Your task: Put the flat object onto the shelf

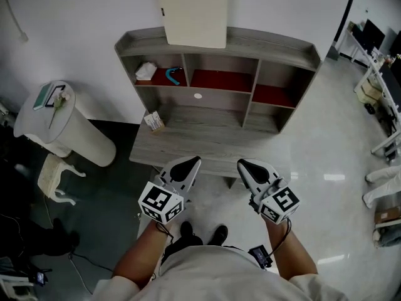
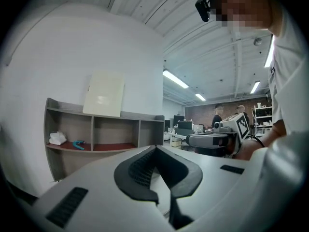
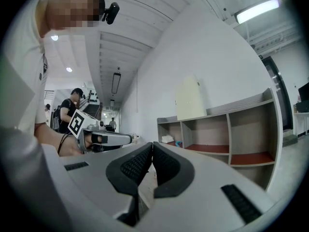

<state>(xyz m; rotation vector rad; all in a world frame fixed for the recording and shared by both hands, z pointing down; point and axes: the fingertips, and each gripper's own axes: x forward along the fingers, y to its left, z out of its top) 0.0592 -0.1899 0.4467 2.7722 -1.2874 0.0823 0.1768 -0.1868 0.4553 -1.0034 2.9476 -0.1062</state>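
Nearest the head camera, the person (image 1: 207,271) stands at the front of the desk (image 1: 207,140) with a gripper in each hand, both pointing at the furniture. The desk is grey wood and its top is largely bare. The shelf (image 1: 276,50) sits on the rear of the desk against the wall; it has three upper compartments, with red liners in the middle and right ones. A white, round stand (image 1: 59,130) is left of the desk, well apart from the work. The board (image 1: 191,11) is cream and flat, and I take it to be the task's object. It stands upright on the shelf's top ledge, leaning on the wall, above the left and middle compartments. The left gripper (image 1: 193,162) has its jaws together at the tips with nothing between them. The right gripper (image 1: 242,163) has its jaws fully together and is likewise empty. Both are near the desk's front edge, well apart from the board. As for small items, a white cloth (image 1: 146,71) and a teal tool (image 1: 172,76) lie in the left compartment, and a small box (image 1: 153,121) is on the desk's left side. In my assessment the placement appears complete, with no grasp in hand. If anything remains, it is a check that the board leans securely. Any further contact would call for opening the jaws first, then reaching across the desk to the board's lower edge.
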